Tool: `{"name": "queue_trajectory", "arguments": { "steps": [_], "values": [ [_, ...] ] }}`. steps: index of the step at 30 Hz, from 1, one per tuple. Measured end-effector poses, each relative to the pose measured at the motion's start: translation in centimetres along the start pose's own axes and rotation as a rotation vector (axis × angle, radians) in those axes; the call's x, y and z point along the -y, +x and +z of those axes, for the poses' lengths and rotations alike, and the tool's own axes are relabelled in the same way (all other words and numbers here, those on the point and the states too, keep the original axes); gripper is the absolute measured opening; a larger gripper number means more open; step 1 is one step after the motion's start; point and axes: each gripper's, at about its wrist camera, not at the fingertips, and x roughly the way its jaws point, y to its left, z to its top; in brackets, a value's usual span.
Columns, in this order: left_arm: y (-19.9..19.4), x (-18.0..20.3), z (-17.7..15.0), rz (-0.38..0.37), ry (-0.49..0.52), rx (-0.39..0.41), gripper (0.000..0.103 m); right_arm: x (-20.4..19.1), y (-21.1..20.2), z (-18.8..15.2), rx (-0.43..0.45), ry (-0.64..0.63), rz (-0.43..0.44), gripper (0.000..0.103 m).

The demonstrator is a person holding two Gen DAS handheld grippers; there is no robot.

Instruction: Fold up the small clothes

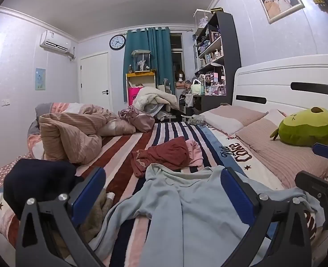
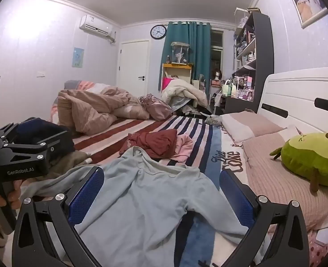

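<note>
Both tongs hung wide apart over the bed (image 1: pixel 128 146), gripping nothing. The left tongs (image 1: pixel 164 191) and right tongs (image 2: pixel 161 191) each framed the pale blue top (image 2: pixel 141 200), which lay spread on the striped blanket. Just beyond it sat a crumpled dark red garment (image 1: pixel 164 153), touching a pink one (image 2: pixel 183 146).

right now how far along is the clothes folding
Nothing looks folded yet. In hand: the light blue top lies spread on the striped blanket, both tongs open over it, left tongs, right tongs. Left: the dark red garment, pink garment and the navy one, all crumpled.
</note>
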Motion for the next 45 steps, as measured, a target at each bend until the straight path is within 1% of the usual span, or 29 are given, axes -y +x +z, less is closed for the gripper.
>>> {"name": "queue_trajectory", "arguments": {
  "steps": [6, 13, 16, 22, 24, 29, 33, 35, 37, 39, 42, 45],
  "values": [
    [0.0, 0.0, 0.0, 0.004, 0.002, -0.001, 0.102, -0.2, -0.1, 0.1, 0.004, -0.011, -0.022, 0.103],
    [0.2, 0.2, 0.0, 0.009, -0.003, -0.006, 0.102, -0.2, 0.0, 0.1, 0.005, -0.015, -0.029, 0.103],
    [0.3, -0.2, -0.4, 0.015, 0.002, -0.005, 0.102, -0.2, 0.0, 0.1, 0.010, -0.025, -0.038, 0.103],
    [0.3, -0.8, -0.7, 0.020, -0.006, -0.012, 0.102, -0.3, 0.3, 0.0, -0.001, -0.019, -0.021, 0.103],
    [0.3, -0.9, -0.7, 0.021, -0.002, -0.007, 0.102, -0.2, 0.5, -0.1, -0.008, -0.021, -0.024, 0.103],
    [0.4, -1.1, -0.8, 0.024, 0.004, -0.025, 0.102, 0.0, 0.6, -0.3, -0.006, -0.022, -0.028, 0.103],
    [0.5, -0.8, -0.7, 0.024, 0.015, -0.056, 0.102, 0.2, 0.8, -0.1, -0.002, -0.021, -0.005, 0.103],
    [0.6, -0.7, -0.9, 0.021, 0.004, -0.067, 0.102, 0.2, 0.9, -0.1, -0.004, -0.010, 0.020, 0.103],
    [0.7, -0.8, -0.8, 0.012, -0.008, -0.088, 0.102, 0.1, 1.0, -0.1, -0.004, -0.012, 0.023, 0.103],
    [0.9, -0.9, -0.8, 0.001, -0.022, -0.086, 0.102, 0.1, 1.0, -0.1, -0.005, -0.012, 0.023, 0.103],
    [1.0, -0.8, -1.0, 0.013, -0.003, -0.066, 0.102, 0.3, 1.3, -0.3, -0.017, 0.014, 0.055, 0.103],
    [1.3, -1.5, -1.4, 0.010, -0.011, -0.089, 0.102, 0.4, 1.8, -0.5, -0.034, 0.028, 0.067, 0.103]
  ]
}}
